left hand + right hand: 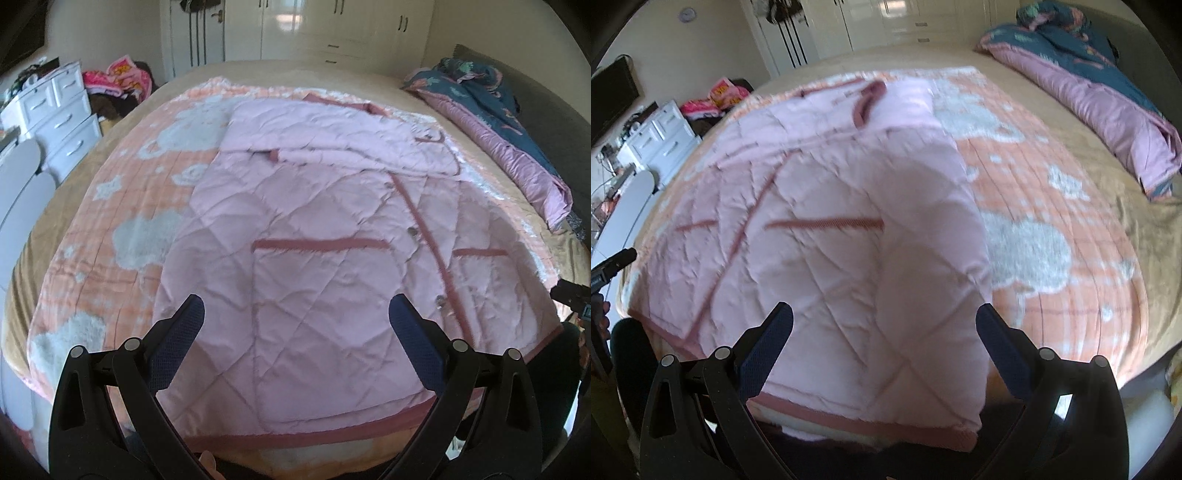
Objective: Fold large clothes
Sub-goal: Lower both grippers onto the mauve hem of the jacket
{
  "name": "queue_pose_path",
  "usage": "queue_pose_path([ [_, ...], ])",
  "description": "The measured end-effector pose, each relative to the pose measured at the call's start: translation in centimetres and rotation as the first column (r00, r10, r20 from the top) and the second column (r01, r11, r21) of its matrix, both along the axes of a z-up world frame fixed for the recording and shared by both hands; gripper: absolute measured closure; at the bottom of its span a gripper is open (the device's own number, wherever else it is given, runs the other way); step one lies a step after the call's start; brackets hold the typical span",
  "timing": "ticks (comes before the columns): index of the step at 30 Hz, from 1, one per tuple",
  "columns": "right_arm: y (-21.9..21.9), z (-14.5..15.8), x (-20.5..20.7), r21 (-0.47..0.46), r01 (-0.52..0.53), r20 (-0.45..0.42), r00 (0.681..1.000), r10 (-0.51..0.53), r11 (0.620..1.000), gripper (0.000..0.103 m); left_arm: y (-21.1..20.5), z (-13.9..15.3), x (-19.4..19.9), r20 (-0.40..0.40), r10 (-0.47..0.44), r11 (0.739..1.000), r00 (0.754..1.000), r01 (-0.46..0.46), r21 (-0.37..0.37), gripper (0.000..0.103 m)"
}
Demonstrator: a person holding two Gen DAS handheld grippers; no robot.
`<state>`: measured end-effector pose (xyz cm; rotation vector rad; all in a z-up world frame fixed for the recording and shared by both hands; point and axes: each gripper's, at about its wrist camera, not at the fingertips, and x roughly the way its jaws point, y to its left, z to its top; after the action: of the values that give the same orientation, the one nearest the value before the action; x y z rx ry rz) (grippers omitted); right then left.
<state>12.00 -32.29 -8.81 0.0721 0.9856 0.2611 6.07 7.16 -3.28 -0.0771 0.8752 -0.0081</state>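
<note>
From the left wrist view, a pale pink quilted coat (314, 236) lies spread flat on the bed (22, 266), resting on an orange blanket (133, 199) patterned with white clouds and stars. The coat has diamond stitching, darker rose trim along the hem, the front edge and the pocket tops, and a row of small buttons (412, 231) down the front. Its upper part looks folded across itself near the far end. The left gripper (295, 314) hovers above the coat's near hem, jaws spread wide with nothing between them; the big patch pocket lies straight ahead in the gap. A rumpled teal and mauve duvet (509, 122) sits along the far right of the bed, and a white chest of drawers (55, 114) stands off to the left.

From the right wrist view, which is blurred, the same coat (820, 229) fills the middle, its right side folded over so a smooth panel (923, 221) runs down to the hem. The right gripper (884, 314) hangs over that near edge, jaws spread and empty, the hem trim just below them. I can read no lettering or label on anything.
</note>
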Motion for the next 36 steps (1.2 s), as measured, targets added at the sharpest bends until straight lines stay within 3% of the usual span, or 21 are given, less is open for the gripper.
queue_pose_path([
  [14,-1.7,-3.3,0.7,0.017,0.044,-0.169,0.985,-0.04,0.999,0.004,4.4,-3.2,-0.5,-0.094,0.089,0.995,0.992,-0.093,-0.034,0.009],
  [19,-1.5,-4.4,0.9,0.041,0.022,-0.24,0.971,-0.011,0.999,0.004,6.6,-4.2,-1.1,-0.137,0.08,0.985,0.987,-0.099,-0.139,0.009],
  [24,-1.2,-5.2,1.0,0.074,-0.001,-0.295,0.955,0.023,0.997,0.004,7.6,-5.0,-2.0,-0.171,0.055,0.979,0.984,-0.087,-0.185,0.009],
  [28,-0.7,-5.3,0.7,0.067,-0.041,-0.309,0.949,0.06,0.997,0.004,8.6,-5.3,-2.3,-0.208,0.036,0.972,0.977,-0.083,-0.221,0.009],
  [30,-0.4,-5.1,0.3,0.07,-0.064,-0.295,0.952,0.082,0.995,0.004,9.3,-6.0,-2.2,-0.247,0.025,0.956,0.969,-0.095,-0.279,0.009],
  [33,-0.5,-4.6,-0.2,0.088,-0.077,-0.251,0.963,0.097,0.993,0.02,9.6,-6.8,-2.1,-0.296,0.025,0.937,0.955,-0.125,-0.327,0.009],
  [36,-1.1,-4.1,-0.5,0.122,-0.072,-0.209,0.973,0.096,0.99,0.042,7.9,-7.1,-1.6,-0.312,-0.018,0.962,0.95,-0.069,-0.265,0.009],
])
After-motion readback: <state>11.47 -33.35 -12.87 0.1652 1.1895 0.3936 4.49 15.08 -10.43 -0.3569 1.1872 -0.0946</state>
